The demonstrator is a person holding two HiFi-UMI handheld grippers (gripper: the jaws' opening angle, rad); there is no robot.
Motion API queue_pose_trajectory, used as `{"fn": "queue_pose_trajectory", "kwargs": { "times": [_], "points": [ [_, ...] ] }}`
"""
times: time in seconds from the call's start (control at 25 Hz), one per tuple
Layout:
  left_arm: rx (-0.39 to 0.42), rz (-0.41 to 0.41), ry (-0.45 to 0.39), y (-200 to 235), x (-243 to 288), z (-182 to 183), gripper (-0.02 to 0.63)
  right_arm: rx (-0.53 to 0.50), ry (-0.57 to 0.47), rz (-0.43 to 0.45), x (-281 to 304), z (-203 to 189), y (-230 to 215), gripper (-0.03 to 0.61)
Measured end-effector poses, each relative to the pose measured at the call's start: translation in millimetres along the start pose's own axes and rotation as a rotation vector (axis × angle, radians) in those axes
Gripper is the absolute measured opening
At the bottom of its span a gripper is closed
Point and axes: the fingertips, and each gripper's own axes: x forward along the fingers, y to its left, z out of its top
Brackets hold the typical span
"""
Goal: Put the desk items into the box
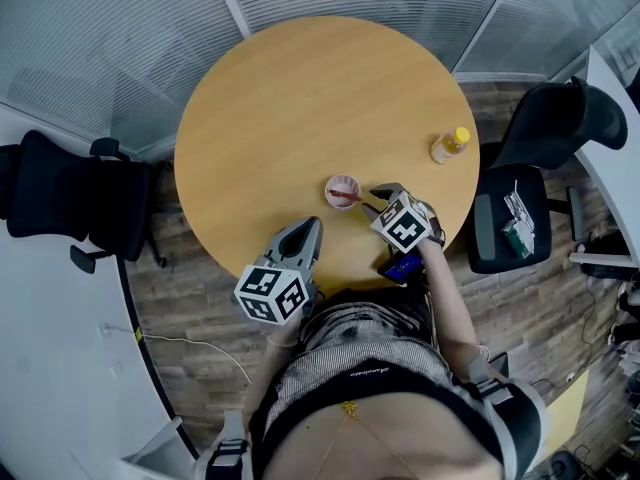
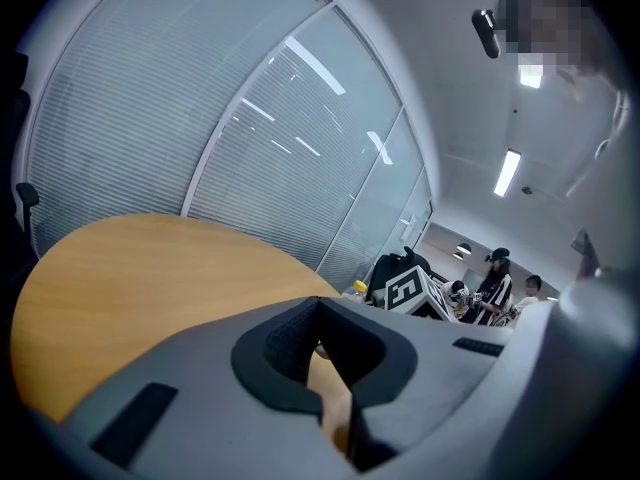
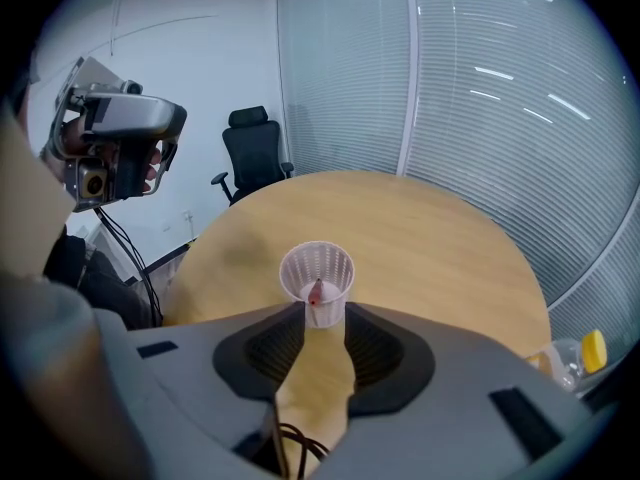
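A white mesh cup [image 1: 342,190] stands on the round wooden table [image 1: 300,98] with a red pen [image 1: 345,197] leaning inside it. My right gripper [image 1: 368,196] sits just to the cup's right, open, its tips close to the rim and the pen's near end. In the right gripper view the cup [image 3: 317,280] stands directly ahead of the right gripper [image 3: 322,320], with bare table between the jaws. My left gripper [image 1: 308,228] hovers at the table's near edge, empty. Seen through the left gripper [image 2: 323,346], a narrow strip of table shows between its jaws.
A small bottle with a yellow cap [image 1: 450,146] stands near the table's right edge. A black office chair [image 1: 70,198] is at the left. Another chair [image 1: 515,218] at the right carries some small items on its seat. Glass walls with blinds lie beyond the table.
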Motion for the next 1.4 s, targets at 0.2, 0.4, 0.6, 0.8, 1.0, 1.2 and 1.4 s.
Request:
{"fn": "queue_pose_trajectory", "kwargs": {
  "times": [0.2, 0.4, 0.6, 0.8, 1.0, 1.2, 1.4],
  "points": [
    [0.000, 0.006, -0.006, -5.3, -3.9, -2.1, 0.002, 0.041, -0.035, -0.011, -10.3, -2.9, -3.3, 0.124],
    [-0.001, 0.006, -0.006, -9.7, -10.2, -5.2, 0.001, 0.047, -0.052, -0.026, -23.4, -3.0, 1.1, 0.124],
    [-0.001, 0.001, -0.006, -18.2, -12.0, -10.4, 0.001, 0.046, -0.067, -0.021, -36.1, -7.0, 8.1, 0.078],
    [0.000, -0.012, 0.002, -24.3, -14.4, -14.3, 0.001, 0.008, -0.053, -0.029, -44.5, -7.7, 19.2, 0.051],
    [0.009, -0.033, 0.012, -34.8, -11.3, -19.1, 0.002, 0.022, -0.110, -0.048, -55.4, -4.8, 28.2, 0.032],
    [0.014, -0.052, 0.032, -42.0, -7.3, -25.2, 0.001, -0.041, -0.207, -0.025, -67.1, 7.5, 46.9, 0.031],
    [0.024, -0.064, 0.041, -47.1, -4.7, -27.3, 0.001, -0.041, -0.305, -0.023, -81.7, 21.3, 57.9, 0.029]
  ]
}}
